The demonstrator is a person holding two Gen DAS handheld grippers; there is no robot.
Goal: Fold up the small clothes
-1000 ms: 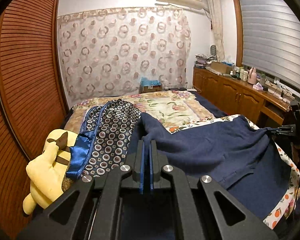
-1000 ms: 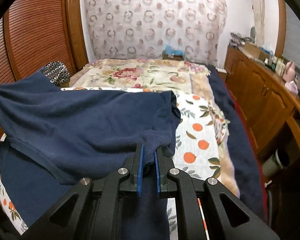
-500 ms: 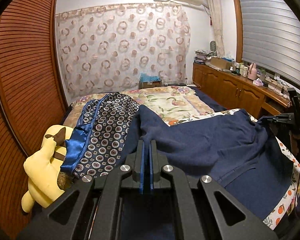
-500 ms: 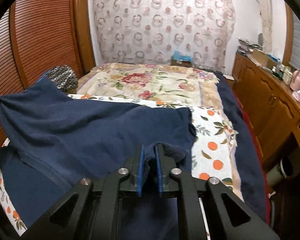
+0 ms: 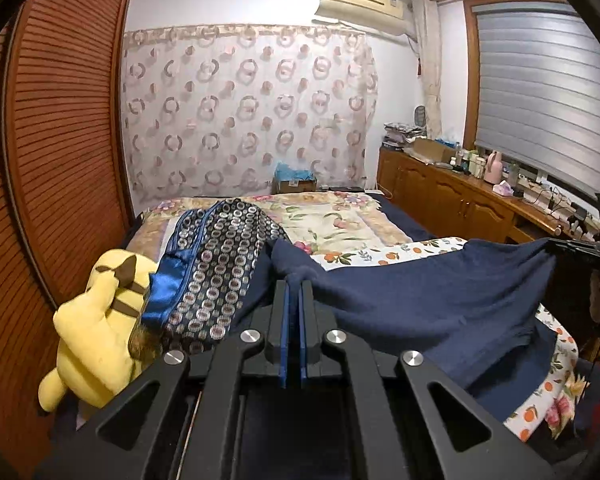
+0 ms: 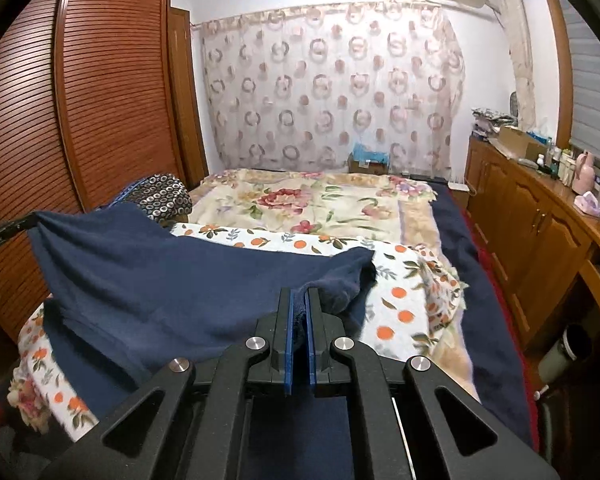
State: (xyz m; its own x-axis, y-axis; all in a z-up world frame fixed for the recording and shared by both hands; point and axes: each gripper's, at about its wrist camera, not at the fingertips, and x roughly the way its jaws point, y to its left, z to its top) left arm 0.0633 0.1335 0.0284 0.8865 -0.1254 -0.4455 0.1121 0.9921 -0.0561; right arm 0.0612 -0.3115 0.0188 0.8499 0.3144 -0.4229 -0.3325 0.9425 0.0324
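Note:
A navy blue garment stretches across the bed between both grippers, its far edge lifted off the orange-print sheet. My left gripper is shut on the garment's left corner, cloth bunched between the blue pads. My right gripper is shut on the right corner, a fold of cloth pinched between its pads. In the left wrist view the right gripper shows at the far right, at the cloth's other end. In the right wrist view the left gripper shows at the far left edge.
A patterned pillow and a yellow plush toy lie at the bed's left side. A floral quilt covers the far bed. Slatted wooden doors stand left, a wooden cabinet with bottles right.
Both grippers have risen and drawn back with the garment's corners, so the cloth's near edge hangs higher and tauter. The right jaws have pinched tighter on the fold.

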